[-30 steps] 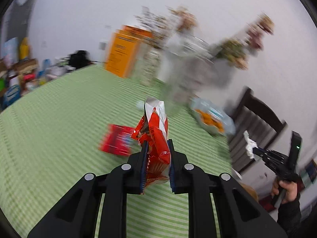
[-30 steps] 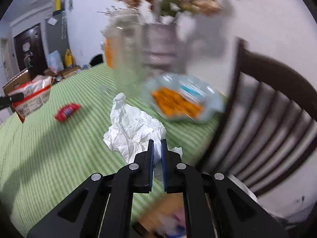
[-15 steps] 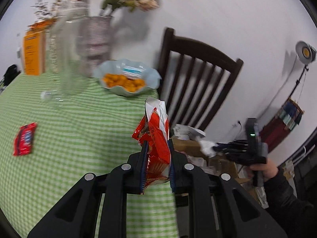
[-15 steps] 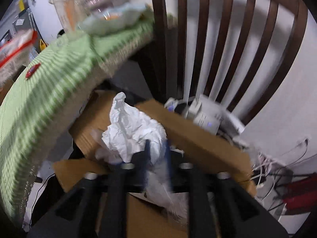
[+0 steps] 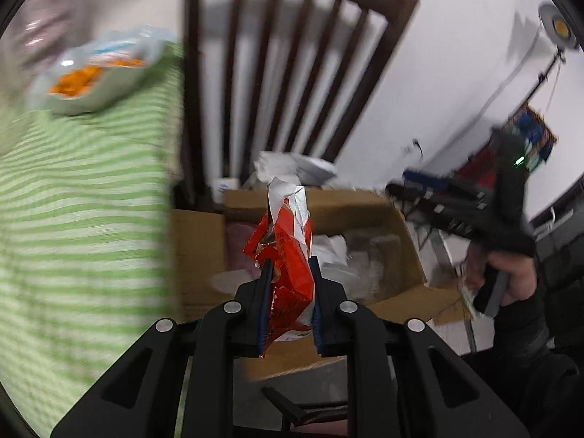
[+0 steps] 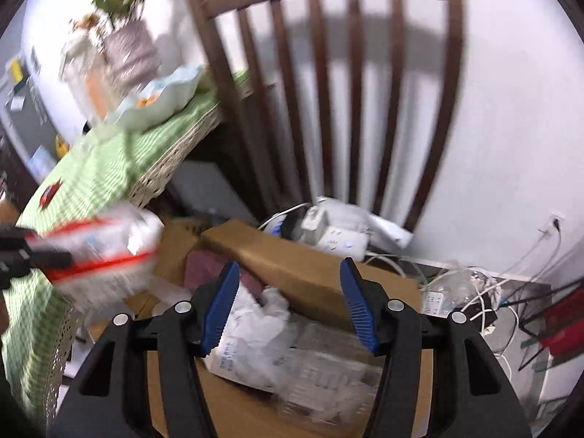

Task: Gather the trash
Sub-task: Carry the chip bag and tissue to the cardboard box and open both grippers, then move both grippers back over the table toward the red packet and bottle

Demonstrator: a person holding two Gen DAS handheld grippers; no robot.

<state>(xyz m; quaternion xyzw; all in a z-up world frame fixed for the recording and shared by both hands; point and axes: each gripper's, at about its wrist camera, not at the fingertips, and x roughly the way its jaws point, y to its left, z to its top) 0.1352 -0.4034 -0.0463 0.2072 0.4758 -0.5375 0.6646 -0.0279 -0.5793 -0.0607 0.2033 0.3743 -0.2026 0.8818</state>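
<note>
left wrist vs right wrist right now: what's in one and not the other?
Left wrist only: the left hand-held gripper shut on the red snack wrapper, the hand holding the right one, and a lamp on a stand.

Right wrist only: the right hand-held gripper, jaws opening with nothing between them, crumpled white paper in the box below, and a power strip.

Both: the cardboard box, the chair, the green striped tablecloth and the snack bowl.

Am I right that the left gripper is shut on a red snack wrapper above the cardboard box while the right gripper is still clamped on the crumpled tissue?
Not quite. The right gripper holds nothing: the right wrist view shows its jaws apart and opening, with the tissue lying in the cardboard box. The left gripper is indeed shut on the red snack wrapper above the box.
</note>
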